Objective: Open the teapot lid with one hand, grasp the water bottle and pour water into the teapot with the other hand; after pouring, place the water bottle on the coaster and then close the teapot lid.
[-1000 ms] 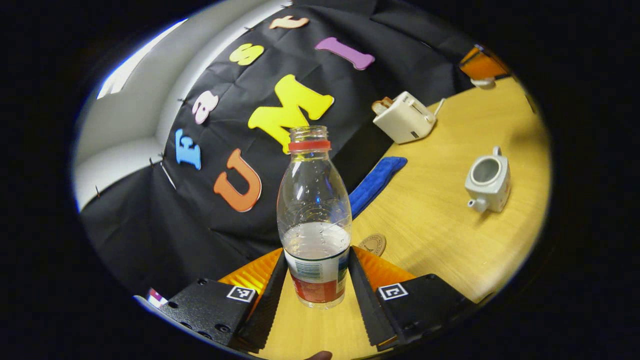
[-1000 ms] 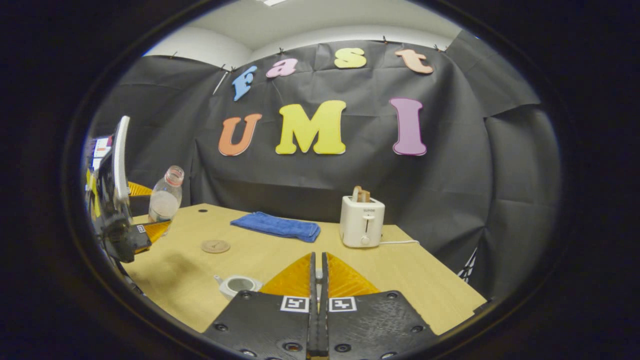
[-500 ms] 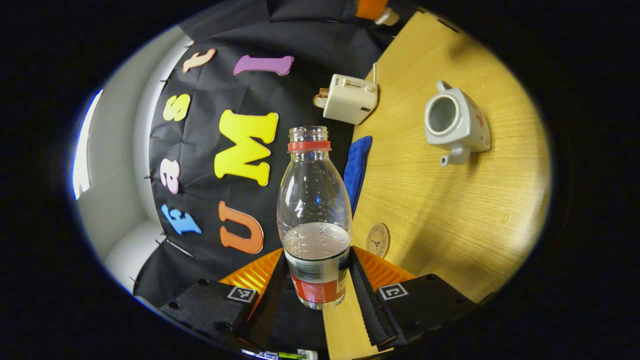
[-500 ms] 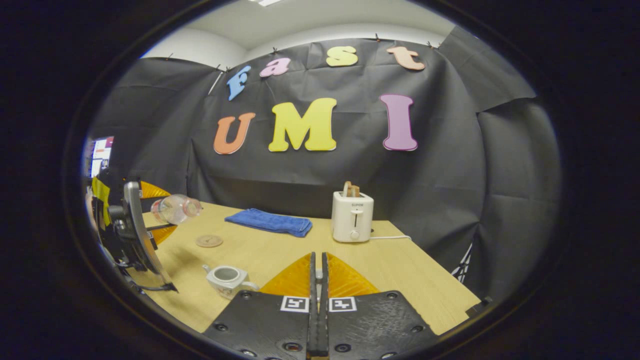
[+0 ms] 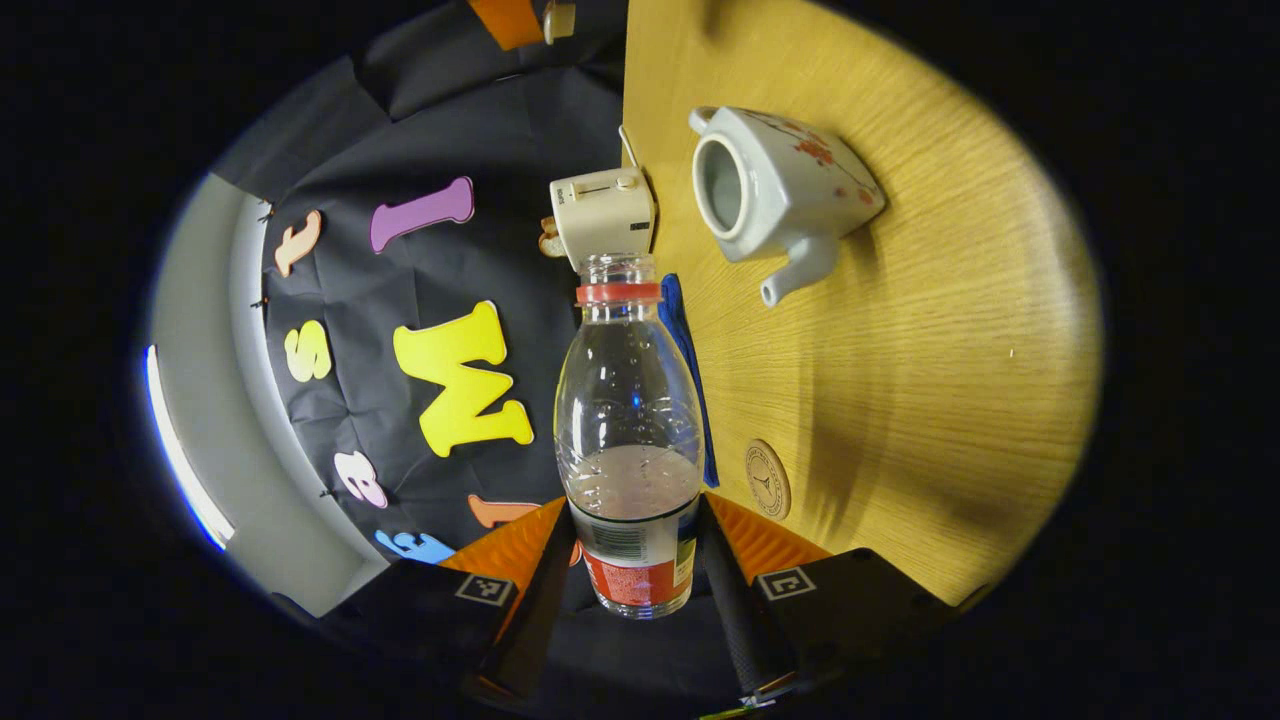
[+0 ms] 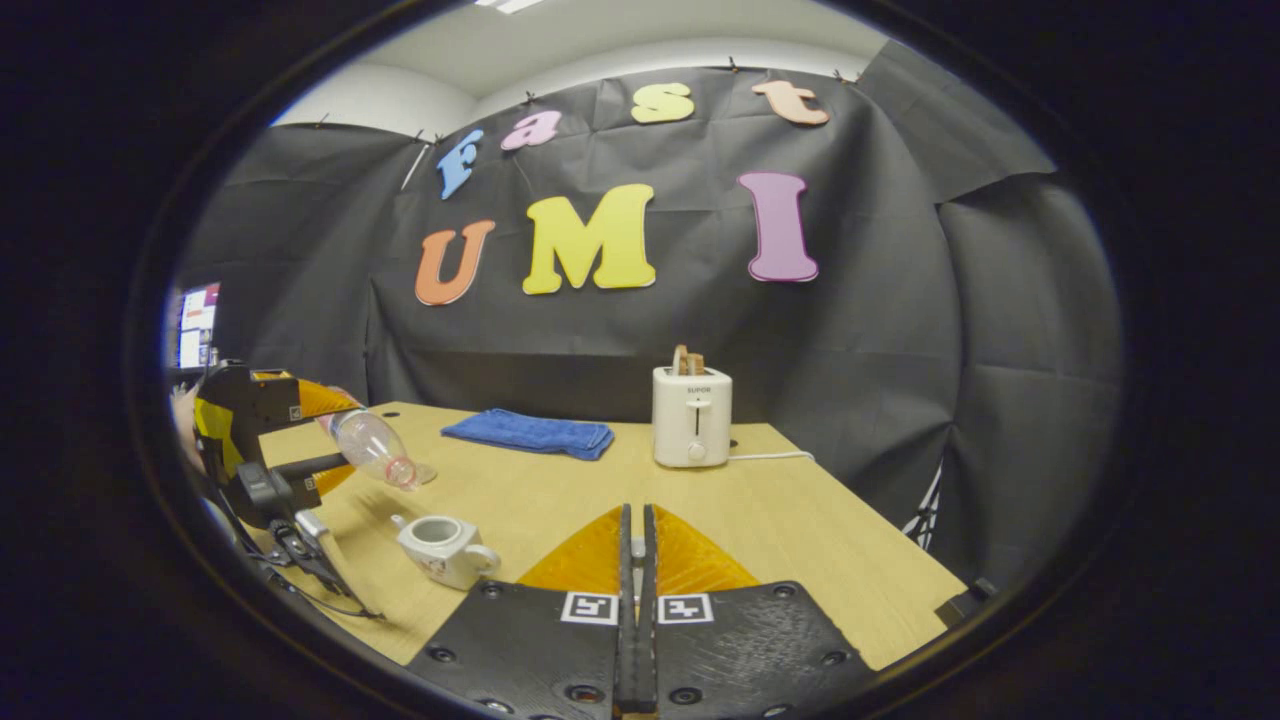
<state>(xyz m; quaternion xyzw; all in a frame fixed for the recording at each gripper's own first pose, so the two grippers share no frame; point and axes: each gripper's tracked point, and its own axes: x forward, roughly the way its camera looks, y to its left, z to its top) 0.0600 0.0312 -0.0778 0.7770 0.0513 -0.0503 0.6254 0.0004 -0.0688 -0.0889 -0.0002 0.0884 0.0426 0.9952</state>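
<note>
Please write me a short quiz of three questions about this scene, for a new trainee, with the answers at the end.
1. True or false: the teapot has its lid on.
2. What does the left hand-held gripper hold? A) a blue towel B) a water bottle C) a toaster
3. Fill in: in the right gripper view, the water bottle is tilted with its mouth pointing down toward the ______.

Key
1. False. Its top opening is uncovered.
2. B. Both fingers press on the bottle's lower part, at the label.
3. Teapot. The mouth is above and left of it, not yet over the opening; no water stream is visible.
</note>
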